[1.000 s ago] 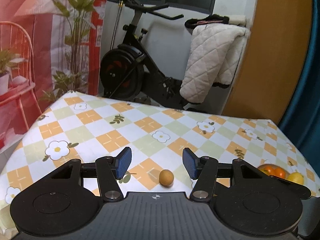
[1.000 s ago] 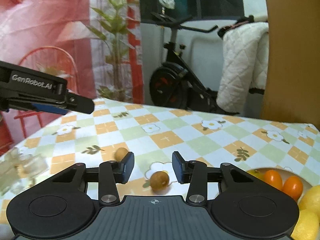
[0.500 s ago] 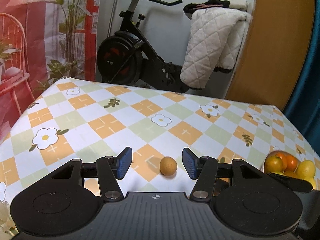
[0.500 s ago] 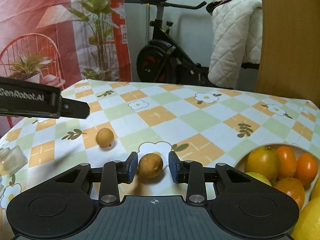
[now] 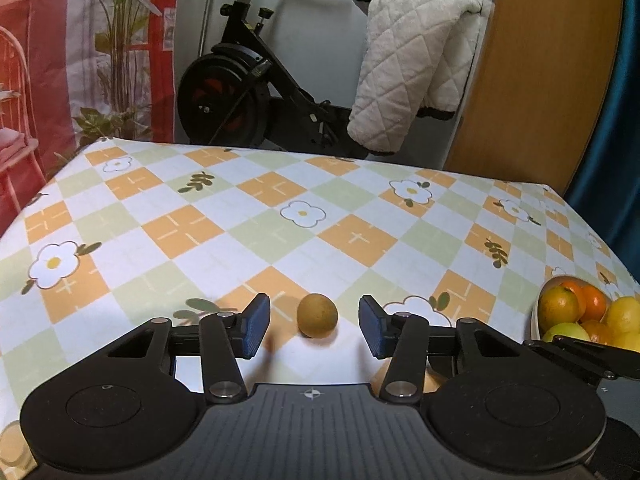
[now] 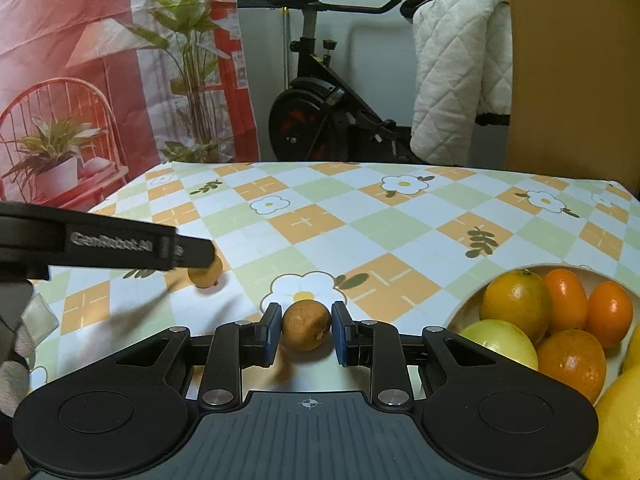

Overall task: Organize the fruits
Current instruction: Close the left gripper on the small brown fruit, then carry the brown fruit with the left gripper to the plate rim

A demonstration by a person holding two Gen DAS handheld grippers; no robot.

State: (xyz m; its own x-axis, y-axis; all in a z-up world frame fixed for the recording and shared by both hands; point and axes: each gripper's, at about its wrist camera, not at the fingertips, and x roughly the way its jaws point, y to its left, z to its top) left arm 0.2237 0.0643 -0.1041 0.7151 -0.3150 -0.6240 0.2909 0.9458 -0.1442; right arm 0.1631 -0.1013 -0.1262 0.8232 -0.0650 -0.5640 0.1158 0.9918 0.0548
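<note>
A: Checked flower tablecloth (image 6: 360, 236). What's on it?

B: A round brown fruit (image 6: 306, 325), dull-skinned, pinched between the right gripper (image 6: 305, 330) pads.

A: And the left gripper (image 5: 314, 325)?

B: Closing around a second brown fruit (image 5: 317, 315), pads not touching. Only the right view shows the bowl (image 6: 464, 312) well, beside the held fruit.

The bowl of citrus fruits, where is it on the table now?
The bowl stands at the table's right edge in both wrist views, just right of the right gripper, which is shut on a small brown fruit.
</note>
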